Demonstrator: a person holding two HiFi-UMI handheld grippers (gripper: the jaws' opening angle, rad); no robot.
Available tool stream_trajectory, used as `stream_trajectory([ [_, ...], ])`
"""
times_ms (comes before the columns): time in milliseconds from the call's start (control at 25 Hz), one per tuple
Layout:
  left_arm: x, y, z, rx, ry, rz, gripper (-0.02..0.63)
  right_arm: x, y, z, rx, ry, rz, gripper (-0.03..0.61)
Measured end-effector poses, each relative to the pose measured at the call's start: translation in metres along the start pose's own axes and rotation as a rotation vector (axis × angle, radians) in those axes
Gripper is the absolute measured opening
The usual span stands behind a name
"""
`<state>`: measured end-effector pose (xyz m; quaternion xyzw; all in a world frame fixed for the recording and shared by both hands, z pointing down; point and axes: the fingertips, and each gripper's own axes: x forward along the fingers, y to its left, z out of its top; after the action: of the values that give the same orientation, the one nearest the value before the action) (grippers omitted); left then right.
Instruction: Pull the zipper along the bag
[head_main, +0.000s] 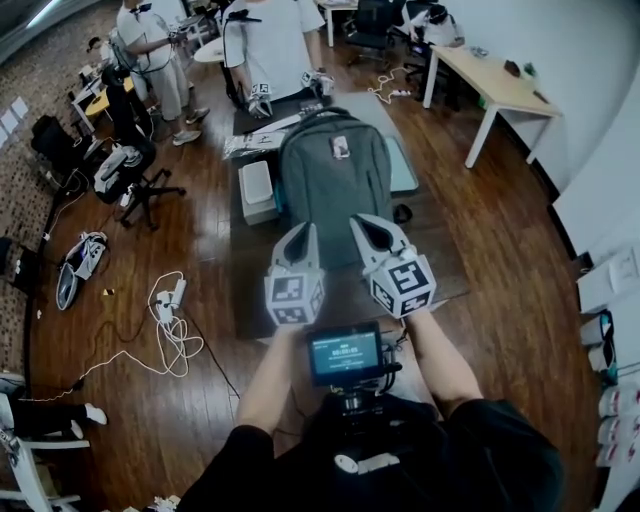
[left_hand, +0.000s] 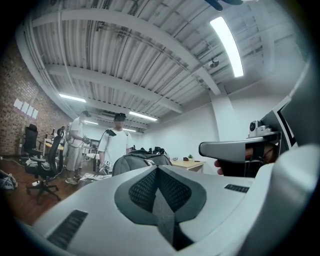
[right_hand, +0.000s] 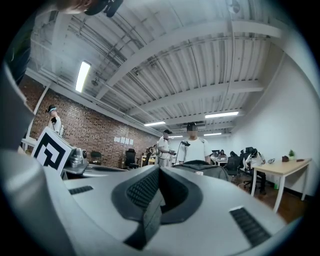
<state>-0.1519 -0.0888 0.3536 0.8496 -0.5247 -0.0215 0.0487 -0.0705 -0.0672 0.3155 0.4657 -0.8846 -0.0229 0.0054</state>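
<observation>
The step in hand looks to be the approach, since nothing is gripped yet. To do it well, I would treat the table (head_main: 248, 275) as the fixed base and the grey bag (head_main: 335, 185) lying on it as the thing likely to slide. One pair of tongs should pinch the fabric beside the zipper track and hold it taut. The other should take the pull and draw it along the curve of the track, not straight across. Both must open first. The left tongs (head_main: 303, 240) and the right tongs (head_main: 368, 232) are each pressed shut with nothing between the jaws, as their own views show. The zipper pull is too small to make out from here, so it has to be found before either pair commits.

The bag lies straight ahead of both tongs, beyond their tips and apart from them, roughly centred between the two. Its handle end is on the far side. In each gripper view its rounded bulk rises just above the closed tips.
</observation>
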Motion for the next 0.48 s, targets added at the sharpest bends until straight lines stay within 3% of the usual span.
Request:
stream_trajectory([
  [480,0.062,0.028,0.012,0.037,-0.008,0.04,-0.008,0.053,-0.046,-0.006,0.01,-0.008,0.042,0.01],
])
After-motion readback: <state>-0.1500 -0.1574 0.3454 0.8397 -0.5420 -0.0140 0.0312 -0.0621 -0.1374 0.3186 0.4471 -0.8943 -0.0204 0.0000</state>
